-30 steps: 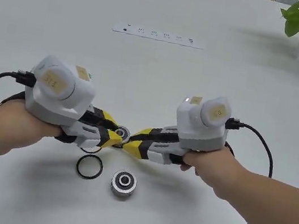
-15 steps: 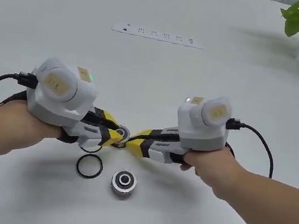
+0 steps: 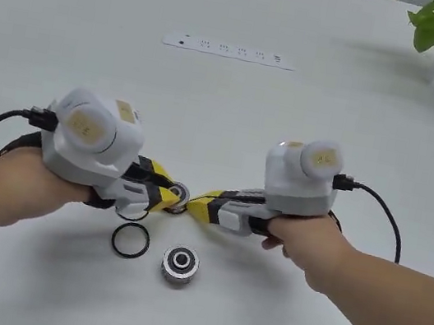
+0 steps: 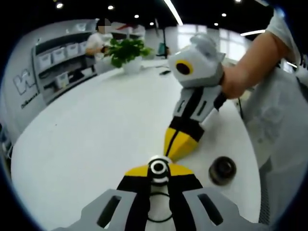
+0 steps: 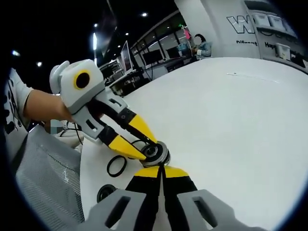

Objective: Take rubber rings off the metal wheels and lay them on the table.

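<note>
Two wheels and one freed ring in play. Little has shifted over the last second: right gripper [image 3: 197, 203] has edged a touch outward toward the person's right and its housing has rolled flatter. Left gripper [image 3: 168, 196] has sunk slightly, with the held wheel [image 3: 177, 194] still clamped between its jaw tips just above the table [image 3: 233, 115]. Loose ring [image 3: 113, 239] and second wheel [image 3: 180, 263] unmoved, near each other in front of the grippers. No new ring on the table, so the strip of the held wheel reads as still under way, barely begun. Right jaws pressed together, and in the right gripper view their joined tip meets the wheel's rim. Whether they have caught any rubber, cannot tell. Left jaws pinch the wheel across its sides, seen plainly in the left gripper view. An arc of another dark ring [image 3: 131, 217] shows under the left gripper. Held wheel: bright metal disc, bearing-like, dark hub, a darker band at the edge. Loose ring: thin black rubber, a clean circle lying flat, probably limp once lifted. Second wheel lies flat, silver with a dark band, likely still wearing its ring. Jaw tips are yellow-and-black wedges. Table white, smooth, matte.
</note>
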`<state>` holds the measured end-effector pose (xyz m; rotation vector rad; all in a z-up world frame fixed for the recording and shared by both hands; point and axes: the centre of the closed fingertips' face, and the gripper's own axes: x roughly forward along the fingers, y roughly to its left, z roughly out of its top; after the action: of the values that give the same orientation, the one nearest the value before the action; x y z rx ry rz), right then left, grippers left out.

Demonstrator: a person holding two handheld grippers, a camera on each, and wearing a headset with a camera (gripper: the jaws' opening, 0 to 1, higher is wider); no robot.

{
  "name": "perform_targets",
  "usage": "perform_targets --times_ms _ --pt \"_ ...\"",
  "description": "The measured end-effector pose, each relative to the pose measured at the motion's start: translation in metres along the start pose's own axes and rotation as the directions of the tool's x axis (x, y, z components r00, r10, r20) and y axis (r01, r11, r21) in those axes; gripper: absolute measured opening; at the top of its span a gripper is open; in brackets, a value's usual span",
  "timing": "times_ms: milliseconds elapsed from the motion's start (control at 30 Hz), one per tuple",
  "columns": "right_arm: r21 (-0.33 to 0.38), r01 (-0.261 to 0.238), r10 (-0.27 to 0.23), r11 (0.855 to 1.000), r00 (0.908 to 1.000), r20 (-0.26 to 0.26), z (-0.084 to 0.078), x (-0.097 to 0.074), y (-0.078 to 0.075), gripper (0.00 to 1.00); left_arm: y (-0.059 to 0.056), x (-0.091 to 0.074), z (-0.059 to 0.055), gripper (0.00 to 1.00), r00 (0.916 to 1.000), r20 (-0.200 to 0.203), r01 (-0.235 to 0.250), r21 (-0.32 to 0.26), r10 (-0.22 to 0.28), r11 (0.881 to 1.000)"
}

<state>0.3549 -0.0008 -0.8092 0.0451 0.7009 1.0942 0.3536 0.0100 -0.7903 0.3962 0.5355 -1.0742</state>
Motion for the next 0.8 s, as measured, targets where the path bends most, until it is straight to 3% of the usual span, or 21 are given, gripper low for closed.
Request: perform_targets --times_ms 200,433,800 --pt "0.101 -0.003 -0.002 0.995 0.9985 0.056 0.007 -0.005 -0.005 0.0 0.001 0.0 0.0 0.13 1.0 -0.001 -0.005 -0.002 0.005 1.0" --pt "0.143 -0.012 -0.001 0.99 0.996 0.09 0.014 -0.006 -0.005 0.0 0.001 0.001 0.001 0.12 0.9999 -0.006 -0.009 -0.003 0.009 1.0" --pt "0.166 -0.01 -0.005 0.986 0.9957 0.092 0.017 -0.007 -0.003 0.0 0.001 0.003 0.001 0.12 0.9992 -0.025 -0.03 0.0 0.03 1.0"
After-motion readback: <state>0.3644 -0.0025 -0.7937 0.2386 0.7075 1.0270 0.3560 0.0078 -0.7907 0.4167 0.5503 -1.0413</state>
